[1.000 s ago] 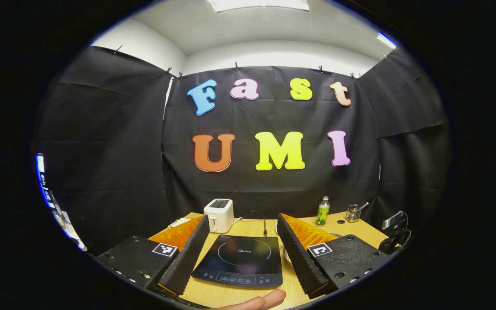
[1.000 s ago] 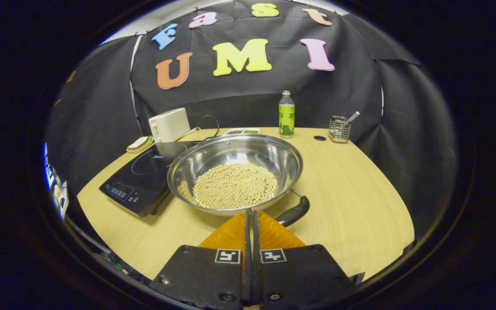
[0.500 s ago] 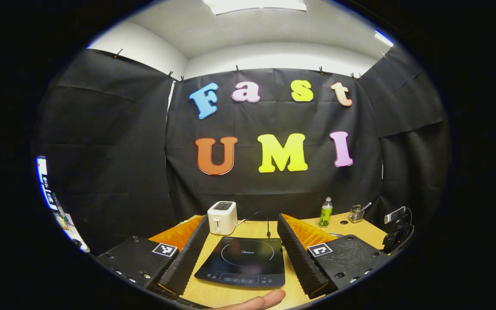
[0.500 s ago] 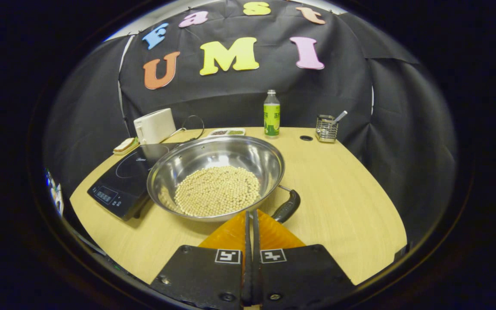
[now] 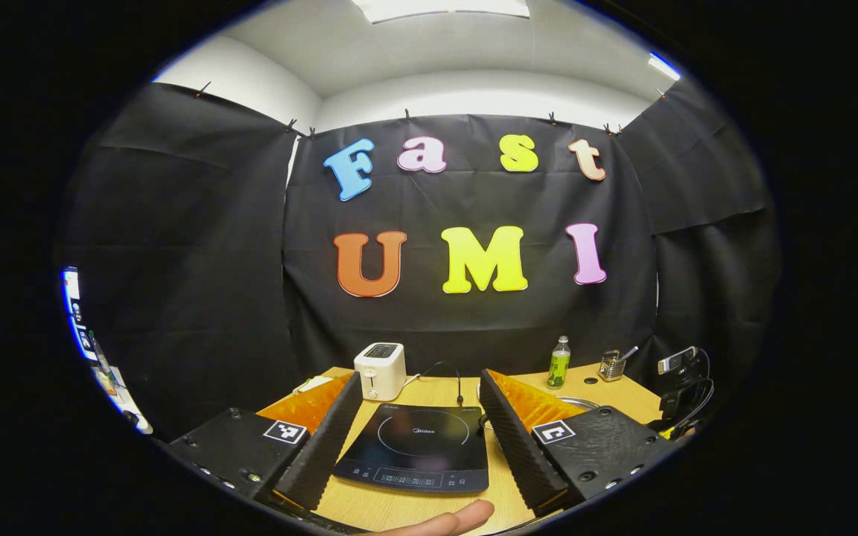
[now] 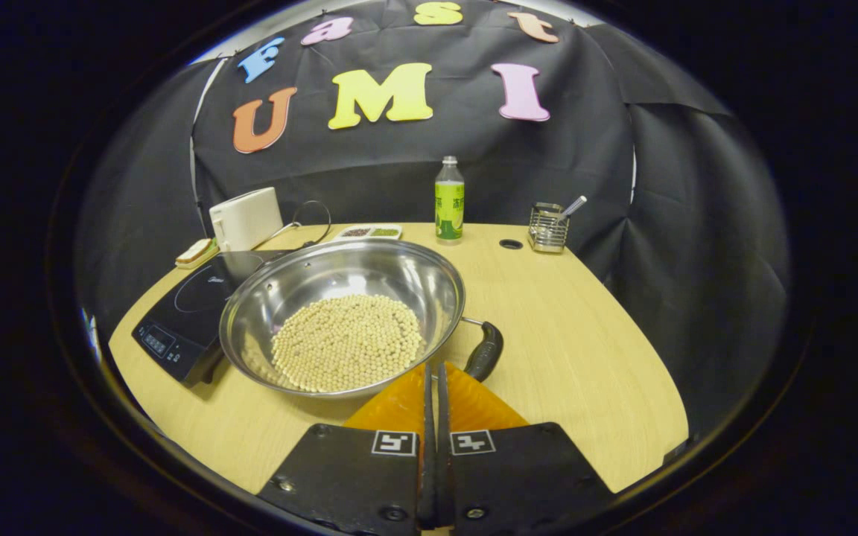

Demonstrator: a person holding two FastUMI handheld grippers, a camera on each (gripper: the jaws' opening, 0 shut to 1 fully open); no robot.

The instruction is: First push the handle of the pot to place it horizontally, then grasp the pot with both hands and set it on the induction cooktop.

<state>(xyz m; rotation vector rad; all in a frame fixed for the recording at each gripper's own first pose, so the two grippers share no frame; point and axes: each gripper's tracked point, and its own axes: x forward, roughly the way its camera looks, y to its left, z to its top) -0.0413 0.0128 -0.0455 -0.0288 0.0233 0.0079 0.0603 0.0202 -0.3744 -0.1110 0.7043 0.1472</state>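
1. Pot (image 6: 343, 316): a wide steel one holding a bed of small pale beads (image 6: 348, 341), standing on the wooden table (image 6: 585, 357) with its left edge just beside, perhaps overlapping, the induction cooktop (image 6: 183, 309).
2. Its black handle (image 6: 484, 351) points toward the camera and slightly right in the right gripper view, not sideways.
3. Right gripper (image 6: 433, 380) has its two fingers pressed together with nothing between them; the tips sit just in front of the pot's near rim, left of the handle, and I cannot tell whether they touch the pot.
4. Left gripper (image 5: 421, 398) is spread wide and holds nothing, hanging above the table with the cooktop (image 5: 415, 448) framed between its fingers.
5. A fingertip of the person's hand (image 5: 444, 521) shows at the bottom of the left gripper view.
6. At the back of the table stand a white toaster (image 6: 246, 218), a green bottle (image 6: 448, 201), a wire utensil holder (image 6: 548, 225) and a small divided tray (image 6: 369, 231).
7. A slice of bread on a small plate (image 6: 194, 251) lies left of the toaster.
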